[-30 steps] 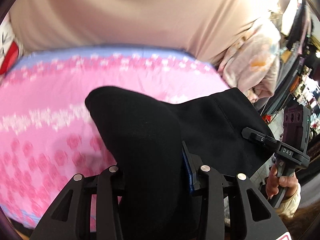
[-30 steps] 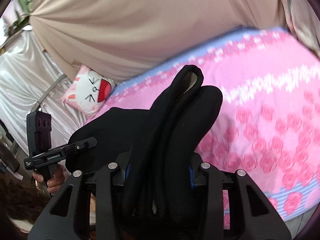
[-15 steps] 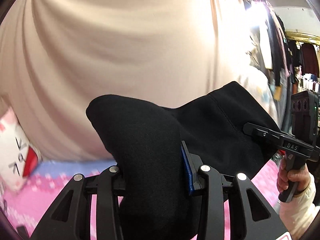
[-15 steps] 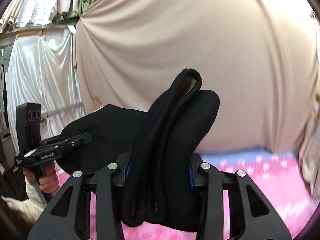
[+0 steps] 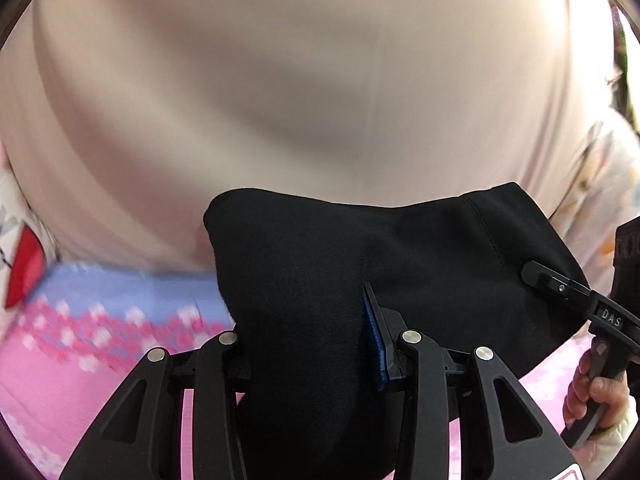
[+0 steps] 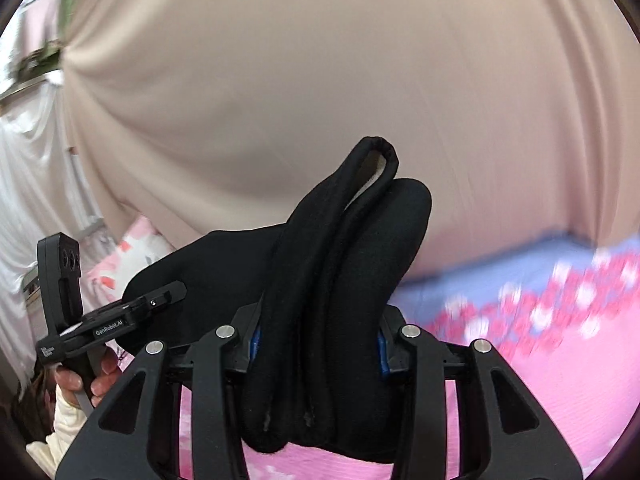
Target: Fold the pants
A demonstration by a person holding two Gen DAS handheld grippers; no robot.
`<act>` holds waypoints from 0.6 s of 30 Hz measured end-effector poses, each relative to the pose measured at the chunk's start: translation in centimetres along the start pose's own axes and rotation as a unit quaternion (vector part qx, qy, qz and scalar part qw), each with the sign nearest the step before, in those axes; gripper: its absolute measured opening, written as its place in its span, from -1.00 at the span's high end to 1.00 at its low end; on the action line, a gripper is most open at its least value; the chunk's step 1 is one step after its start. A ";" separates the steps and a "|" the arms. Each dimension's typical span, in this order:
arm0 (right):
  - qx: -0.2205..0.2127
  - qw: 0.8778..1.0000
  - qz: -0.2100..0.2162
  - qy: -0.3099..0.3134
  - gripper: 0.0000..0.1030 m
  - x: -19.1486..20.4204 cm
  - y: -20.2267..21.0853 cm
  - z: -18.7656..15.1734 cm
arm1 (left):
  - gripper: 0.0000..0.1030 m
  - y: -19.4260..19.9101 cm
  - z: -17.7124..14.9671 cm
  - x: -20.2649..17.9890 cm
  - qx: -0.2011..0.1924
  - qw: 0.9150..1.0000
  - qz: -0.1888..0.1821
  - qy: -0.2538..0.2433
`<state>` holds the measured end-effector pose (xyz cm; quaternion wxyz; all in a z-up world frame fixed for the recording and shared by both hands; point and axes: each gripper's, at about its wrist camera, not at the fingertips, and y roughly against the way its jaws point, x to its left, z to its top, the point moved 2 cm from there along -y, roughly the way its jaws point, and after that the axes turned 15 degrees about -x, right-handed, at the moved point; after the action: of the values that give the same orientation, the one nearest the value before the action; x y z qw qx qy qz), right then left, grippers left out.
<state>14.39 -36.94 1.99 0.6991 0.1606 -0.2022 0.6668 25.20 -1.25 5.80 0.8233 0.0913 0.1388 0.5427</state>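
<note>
Black pants [image 5: 420, 264] edge bunched | both jaws clenched on it | above pink bedspread [image 6: 560, 360]

Black pants [image 5: 420, 264], bunched thick, stretched above pink bedspread

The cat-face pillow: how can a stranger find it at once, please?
Start at the pink flowered bed cover and follow it to the beige curtain. The pillow leans there, beside the white drape. Only it is pale pink with red marks.
</note>
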 end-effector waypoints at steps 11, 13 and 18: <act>0.134 0.985 -0.059 -0.091 0.06 -9.7 -5.8 -12.4 | -0.02 -9.0 -12.7 3.2 0.107 0.994 0.024 -0.027; 0.140 0.981 -0.050 -0.123 -0.12 -10.6 -5.5 -12.8 | -0.36 -8.9 -14.0 4.0 0.118 0.993 0.027 -0.011; 0.099 0.978 -0.107 -0.151 -0.33 -12.4 0.5 -10.1 | -0.64 -3.9 -12.1 7.0 0.078 0.994 0.078 0.006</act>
<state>14.26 -42.67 -12.90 0.7084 0.3482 -0.2202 0.5731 27.23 3.62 -7.69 0.7680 0.1627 0.1778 0.5934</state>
